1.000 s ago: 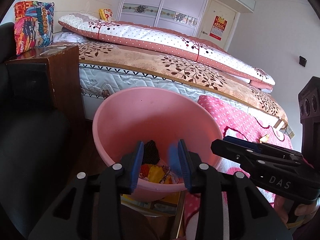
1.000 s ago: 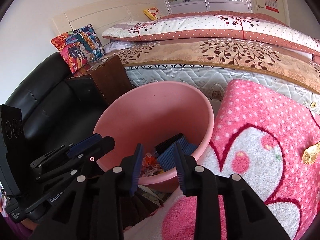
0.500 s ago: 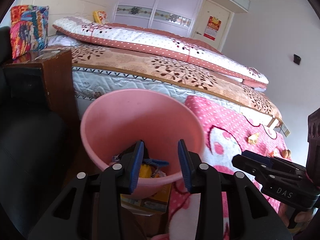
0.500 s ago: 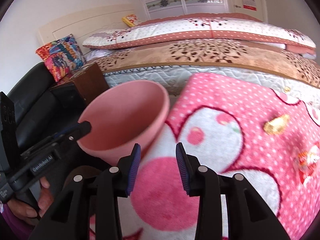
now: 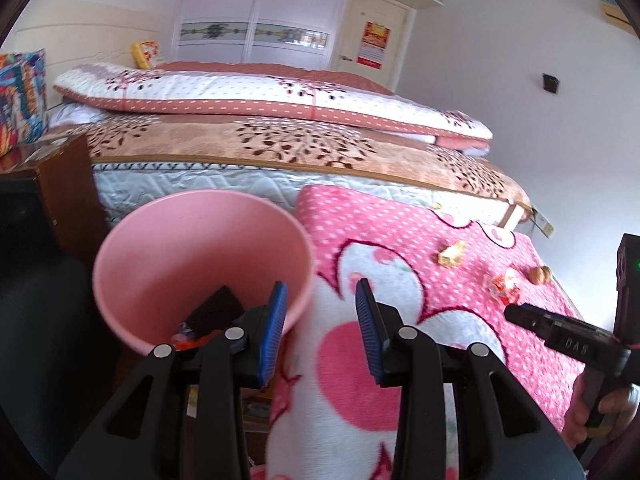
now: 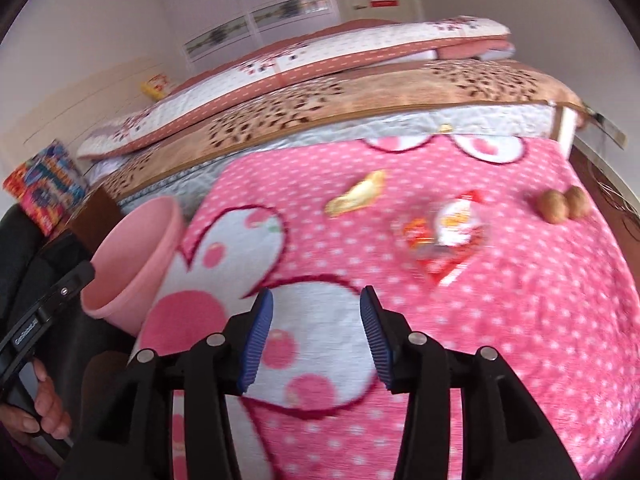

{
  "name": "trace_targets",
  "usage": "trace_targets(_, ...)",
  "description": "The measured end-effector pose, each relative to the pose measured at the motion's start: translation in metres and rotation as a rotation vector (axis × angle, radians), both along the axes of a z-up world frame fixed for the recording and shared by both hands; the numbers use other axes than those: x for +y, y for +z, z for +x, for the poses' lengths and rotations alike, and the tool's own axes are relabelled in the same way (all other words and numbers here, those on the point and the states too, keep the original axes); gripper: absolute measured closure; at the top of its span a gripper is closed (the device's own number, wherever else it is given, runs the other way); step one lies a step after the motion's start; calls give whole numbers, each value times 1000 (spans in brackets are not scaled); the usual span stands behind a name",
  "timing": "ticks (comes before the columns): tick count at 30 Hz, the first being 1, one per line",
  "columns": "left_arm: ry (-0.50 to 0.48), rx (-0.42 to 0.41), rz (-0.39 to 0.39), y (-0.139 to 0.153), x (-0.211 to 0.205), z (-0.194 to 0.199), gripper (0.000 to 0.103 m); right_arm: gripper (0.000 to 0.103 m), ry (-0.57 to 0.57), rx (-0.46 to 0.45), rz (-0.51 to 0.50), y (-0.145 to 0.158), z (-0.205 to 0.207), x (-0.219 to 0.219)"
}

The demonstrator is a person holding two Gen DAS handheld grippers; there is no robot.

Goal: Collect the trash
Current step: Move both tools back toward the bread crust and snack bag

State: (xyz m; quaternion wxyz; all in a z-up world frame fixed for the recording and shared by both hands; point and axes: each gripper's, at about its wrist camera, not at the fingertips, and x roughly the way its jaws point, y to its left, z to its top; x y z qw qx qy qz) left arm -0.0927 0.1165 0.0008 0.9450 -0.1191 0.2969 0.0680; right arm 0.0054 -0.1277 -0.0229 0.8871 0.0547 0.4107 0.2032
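Two walnuts (image 6: 564, 206) lie well beyond the opening, empty right gripper (image 6: 316, 336).

Both grippers are black plastic with ribbed blue pads and round silver screws at the joints. The right gripper (image 6: 316, 336) carries white lettering "DAS" on its side; the left gripper (image 5: 320, 328) bears small white print.

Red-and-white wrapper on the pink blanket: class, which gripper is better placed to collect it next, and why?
Right. The right gripper is empty, jaws opening, facing the red-and-white wrapper; the left gripper hangs by the pink bin.
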Motion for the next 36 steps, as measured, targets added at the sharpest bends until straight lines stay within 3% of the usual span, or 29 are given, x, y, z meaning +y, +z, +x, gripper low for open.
trace_targets(9,-169,28,16,1,-54,42,67,56,-158,38,64,-10,15,-66)
trace_targets(19,-303,71,40,-10,-104,106,67,53,-235,70,108,-21,41,-91)
trace_targets(27,-316,147,48,-39,-125,173,67,53,-248,60,101,-24,65,-91)
trace_targets(36,-291,225,60,-71,-134,219,67,53,-242,93,107,-42,78,-93)
